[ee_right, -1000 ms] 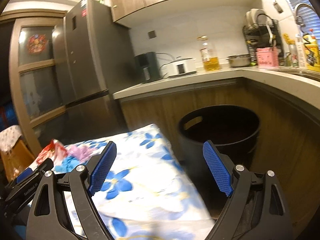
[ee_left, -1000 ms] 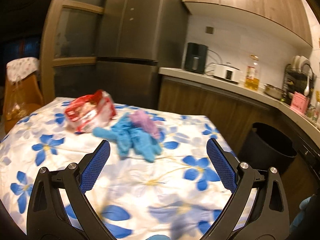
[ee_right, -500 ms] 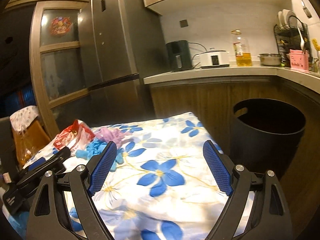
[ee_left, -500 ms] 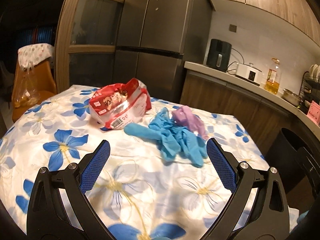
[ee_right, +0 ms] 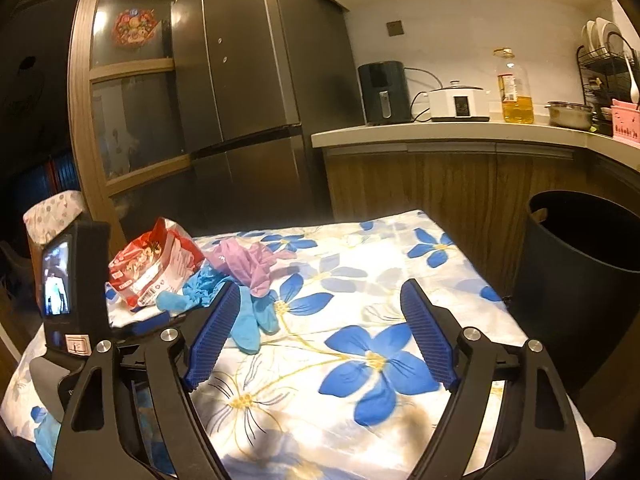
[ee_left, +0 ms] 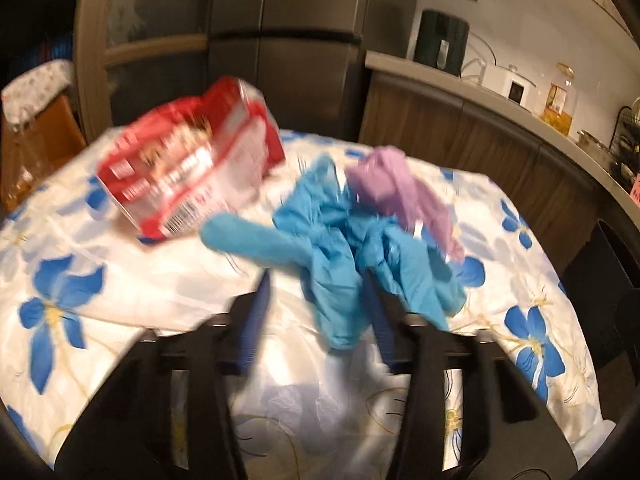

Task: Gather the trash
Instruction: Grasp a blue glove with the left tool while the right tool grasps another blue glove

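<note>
trash: crumpled red-and-white plastic snack wrapper, bunched blue rubber gloves and a crumpled purple rubber glove, all on the table with the white, blue-flowered cloth; wrapper far left, blue gloves just beside it, purple one touching their right side.
my left gripper: jaws have just been closing, now narrow; one blue glove's hanging end lies between them. View is blurred, so I can't tell if the pads press on it yet.
my right gripper: jaws wide, nothing in them, hovering over bare cloth right of the pile.
bin: round black trash bin on the floor just past the table's right edge, mouth open.
step: first pick, blue gloves.
next: confirm the pinch before lifting; thin rubber may slip or drag the purple glove along. Then carry right to the bin.
</note>
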Demonstrator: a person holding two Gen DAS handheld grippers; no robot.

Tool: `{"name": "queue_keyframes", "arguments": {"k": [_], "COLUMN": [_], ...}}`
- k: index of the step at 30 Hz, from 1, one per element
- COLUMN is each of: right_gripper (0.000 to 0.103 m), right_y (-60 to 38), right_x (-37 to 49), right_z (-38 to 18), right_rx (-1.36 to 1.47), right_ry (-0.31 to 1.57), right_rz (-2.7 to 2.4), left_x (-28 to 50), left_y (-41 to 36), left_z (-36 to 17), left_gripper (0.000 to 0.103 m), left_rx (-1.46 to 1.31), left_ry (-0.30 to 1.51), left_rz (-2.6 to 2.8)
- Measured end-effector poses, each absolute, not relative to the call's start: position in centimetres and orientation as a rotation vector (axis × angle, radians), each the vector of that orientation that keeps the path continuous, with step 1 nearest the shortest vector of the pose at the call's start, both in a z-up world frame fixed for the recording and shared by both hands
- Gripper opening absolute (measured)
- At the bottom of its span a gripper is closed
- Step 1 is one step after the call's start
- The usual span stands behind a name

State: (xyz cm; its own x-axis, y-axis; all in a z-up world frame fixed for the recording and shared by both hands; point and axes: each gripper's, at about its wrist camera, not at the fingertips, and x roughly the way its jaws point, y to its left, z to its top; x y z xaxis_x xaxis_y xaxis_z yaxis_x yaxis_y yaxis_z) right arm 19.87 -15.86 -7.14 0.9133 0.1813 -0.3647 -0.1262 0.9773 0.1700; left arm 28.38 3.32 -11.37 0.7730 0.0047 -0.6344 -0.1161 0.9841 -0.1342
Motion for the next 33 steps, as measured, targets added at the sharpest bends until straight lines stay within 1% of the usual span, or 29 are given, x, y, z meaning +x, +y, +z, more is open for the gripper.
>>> {"name": "queue_keyframes", "arguments": {"k": [1,2,4,12,18,21,22,23,26,27,28,29,31,32,33], "right_gripper": [0.079,0.078,0.077,0.071,0.07,0.066,0.063,0.058,0.049,0.048,0.042,0.033,0.021,0.017,0.015], "right_y": [-15.7,-15.2,-14.6,-10.5,-7.5,-6.1,-5.8,-5.7,-5.4,-5.4,-5.2,-5.1,-4.5,-4.4,-4.3], "right_x": [20.1,20.4,20.8,23.4,25.3,26.1,26.3,26.5,27.2,27.4,27.4,27.4,27.2,27.0,26.8], "right_z": [-7.2,-7.3,-7.6,-8.7,-10.0,-10.8,-11.1,-11.3,-12.3,-12.4,-12.5,-12.6,-12.6,-12.4,-12.3], "right_rx": [0.14,0.134,0.128,0.086,0.063,0.036,0.028,0.023,0.02,0.019,0.015,0.007,-0.021,-0.032,-0.033], "right_ry": [0.393,0.401,0.414,0.492,0.562,0.602,0.616,0.627,0.678,0.689,0.696,0.7,0.696,0.689,0.682], "right_rz": [0.163,0.17,0.181,0.266,0.318,0.329,0.325,0.324,0.325,0.328,0.331,0.335,0.348,0.354,0.362], "left_x": [28.4,28.4,28.0,22.6,19.8,18.8,18.7,18.5,18.4,18.3,18.3,18.3,18.4,18.4,18.2], "left_y": [3.7,4.1,5.2,8.6,10.9,11.9,12.2,12.4,12.6,12.6,12.6,12.6,12.5,12.5,12.5], "left_z": [-11.6,-11.6,-11.6,-8.8,-7.7,-7.5,-7.4,-7.3,-7.4,-7.4,-7.4,-7.3,-7.3,-7.3,-7.2], "left_gripper": [0.013,0.006,0.001,0.0,0.0,0.0,0.0,0.0,0.0,0.0,0.0,0.0,0.0,0.0,0.0], "left_rx": [-0.191,-0.215,-0.274,-0.365,-0.38,-0.396,-0.398,-0.399,-0.398,-0.397,-0.398,-0.396,-0.395,-0.393,-0.39], "left_ry": [0.69,0.689,0.671,0.52,0.476,0.471,0.469,0.466,0.464,0.466,0.465,0.466,0.467,0.467,0.465], "left_rz": [0.059,0.054,0.034,0.047,0.082,0.09,0.092,0.095,0.096,0.095,0.093,0.093,0.092,0.093,0.097]}}
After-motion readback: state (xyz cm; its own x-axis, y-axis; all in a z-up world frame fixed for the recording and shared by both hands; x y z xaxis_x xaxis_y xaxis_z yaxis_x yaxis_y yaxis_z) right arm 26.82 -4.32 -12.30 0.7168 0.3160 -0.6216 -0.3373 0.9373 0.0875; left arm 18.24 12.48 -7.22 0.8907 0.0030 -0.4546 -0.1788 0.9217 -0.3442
